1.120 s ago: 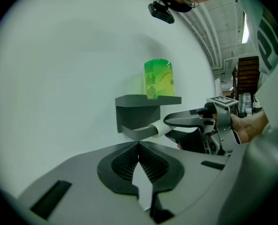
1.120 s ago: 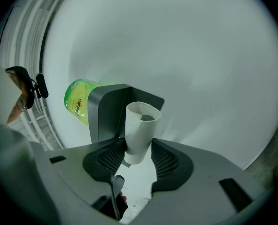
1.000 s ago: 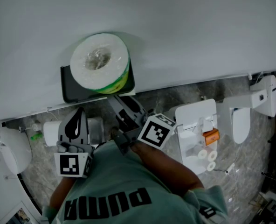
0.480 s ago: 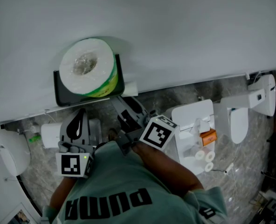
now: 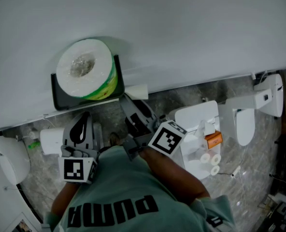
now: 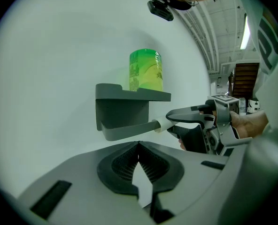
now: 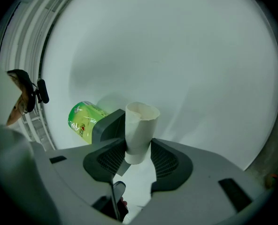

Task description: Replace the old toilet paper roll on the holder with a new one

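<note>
Pinched between the pads of the right gripper (image 7: 139,150): old cardboard tube (image 7: 140,125), bare of paper. Lies level, long axis along the wall (image 5: 206,33) and in line with the bar of the grey holder (image 6: 125,111), one open end at the bar's tip; still on it or just clear, cannot tell. Standing on end on the holder's shelf: new roll (image 5: 82,69) in green wrap, core facing up, toward the shelf end nearest the tube. Left gripper (image 6: 139,146) closed narrow with nothing between, low beside the holder. Past the tube's far end, away from the holder, bare wall — free room along the axis
</note>
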`<act>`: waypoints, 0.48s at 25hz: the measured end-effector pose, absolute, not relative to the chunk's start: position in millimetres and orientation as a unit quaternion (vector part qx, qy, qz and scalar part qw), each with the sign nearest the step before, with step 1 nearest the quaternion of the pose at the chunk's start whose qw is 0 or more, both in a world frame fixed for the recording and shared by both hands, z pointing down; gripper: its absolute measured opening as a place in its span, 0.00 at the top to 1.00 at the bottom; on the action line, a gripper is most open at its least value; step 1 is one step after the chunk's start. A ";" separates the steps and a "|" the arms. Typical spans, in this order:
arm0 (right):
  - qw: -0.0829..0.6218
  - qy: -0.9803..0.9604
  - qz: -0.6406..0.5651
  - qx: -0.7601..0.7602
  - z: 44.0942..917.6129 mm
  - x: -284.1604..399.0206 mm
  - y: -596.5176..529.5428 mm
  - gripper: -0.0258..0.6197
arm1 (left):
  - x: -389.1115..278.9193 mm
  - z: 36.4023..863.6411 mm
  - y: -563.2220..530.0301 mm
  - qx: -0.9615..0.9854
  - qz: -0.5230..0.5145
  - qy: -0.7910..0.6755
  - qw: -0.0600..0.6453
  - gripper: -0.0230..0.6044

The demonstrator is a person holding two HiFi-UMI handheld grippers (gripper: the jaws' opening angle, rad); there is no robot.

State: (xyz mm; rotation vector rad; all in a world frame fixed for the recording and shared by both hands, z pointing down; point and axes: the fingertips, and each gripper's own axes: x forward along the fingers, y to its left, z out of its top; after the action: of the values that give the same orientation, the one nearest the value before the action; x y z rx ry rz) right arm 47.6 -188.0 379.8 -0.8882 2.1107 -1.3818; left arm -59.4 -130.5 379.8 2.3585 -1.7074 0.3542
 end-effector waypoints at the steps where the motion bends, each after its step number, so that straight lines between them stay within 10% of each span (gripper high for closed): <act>1: 0.231 0.768 -0.499 -0.328 379.7 50.1 -187.9 0.69 | -59.0 380.3 -130.4 0.801 0.119 -0.577 0.105 0.96; 12: 0.235 0.763 -0.465 -0.383 372.8 73.8 -173.6 0.69 | -54.8 378.8 -125.6 0.821 0.104 -0.552 0.105 0.96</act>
State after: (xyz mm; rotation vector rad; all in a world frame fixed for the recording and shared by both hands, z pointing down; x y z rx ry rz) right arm 73.8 -173.6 372.8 -1.0522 2.0943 -1.2750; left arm -54.8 -125.6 378.8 2.4196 -1.6256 0.3074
